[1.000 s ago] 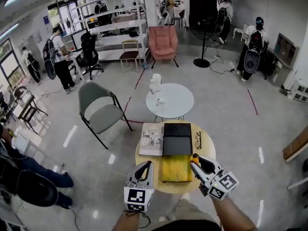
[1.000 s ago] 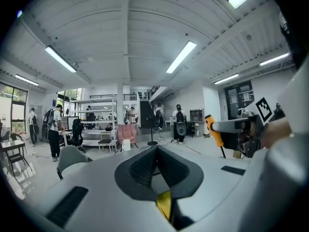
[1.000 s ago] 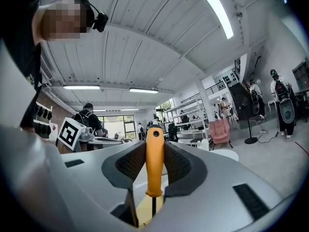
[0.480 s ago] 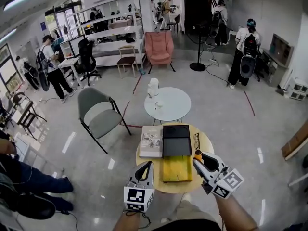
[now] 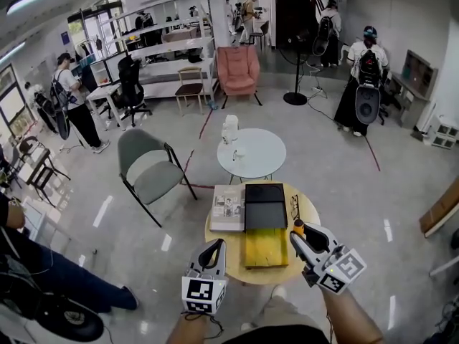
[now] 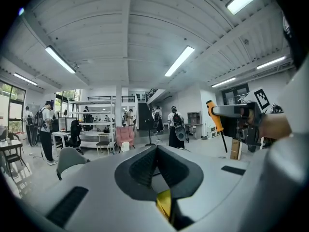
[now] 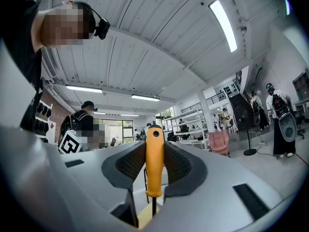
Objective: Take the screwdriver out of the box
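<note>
My right gripper [image 5: 297, 236] held the screwdriver [image 7: 154, 161] upright, shaft down, just right of the box [image 5: 264, 251]; my left gripper [image 5: 213, 250], closed and empty, hung left of it.

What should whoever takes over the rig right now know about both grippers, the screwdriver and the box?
Left gripper: jaws together, empty, near the round table's left edge.
Right gripper: shut on the screwdriver's orange handle, shaft hanging down.
Box: yellow, on the table between the two grippers. The screwdriver is in the air at its right side, touching nothing but the jaws.
Done: screwdriver is out of the box.
Left: probably only to set it down, perhaps on bare table beside the box; keep the grip closed until then.
</note>
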Action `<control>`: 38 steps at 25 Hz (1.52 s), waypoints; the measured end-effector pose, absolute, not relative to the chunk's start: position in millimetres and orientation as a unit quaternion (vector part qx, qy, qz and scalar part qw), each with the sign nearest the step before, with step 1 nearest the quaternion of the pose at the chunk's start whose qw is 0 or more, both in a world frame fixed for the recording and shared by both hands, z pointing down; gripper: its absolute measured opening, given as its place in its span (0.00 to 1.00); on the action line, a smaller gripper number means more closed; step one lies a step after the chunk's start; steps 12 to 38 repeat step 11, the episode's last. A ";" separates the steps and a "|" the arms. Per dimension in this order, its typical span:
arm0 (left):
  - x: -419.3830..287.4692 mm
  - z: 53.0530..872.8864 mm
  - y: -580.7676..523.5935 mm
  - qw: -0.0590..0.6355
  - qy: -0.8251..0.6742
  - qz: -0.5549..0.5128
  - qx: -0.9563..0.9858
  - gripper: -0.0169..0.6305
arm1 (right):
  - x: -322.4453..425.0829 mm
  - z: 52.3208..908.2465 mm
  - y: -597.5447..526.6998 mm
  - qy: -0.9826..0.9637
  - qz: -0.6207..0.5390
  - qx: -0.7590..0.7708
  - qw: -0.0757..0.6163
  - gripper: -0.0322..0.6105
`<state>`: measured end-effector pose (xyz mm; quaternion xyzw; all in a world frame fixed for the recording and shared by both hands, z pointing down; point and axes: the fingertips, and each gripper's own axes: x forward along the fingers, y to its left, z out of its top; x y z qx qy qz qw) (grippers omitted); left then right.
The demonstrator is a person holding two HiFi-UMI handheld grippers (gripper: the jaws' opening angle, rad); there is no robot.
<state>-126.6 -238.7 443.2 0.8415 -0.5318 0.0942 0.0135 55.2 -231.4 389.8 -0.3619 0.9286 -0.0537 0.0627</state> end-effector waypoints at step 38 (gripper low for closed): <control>-109.6 456.7 -257.4 0.027 -0.517 0.095 0.850 0.05 | 60.5 395.4 -244.5 0.928 -0.054 -0.366 0.041 0.25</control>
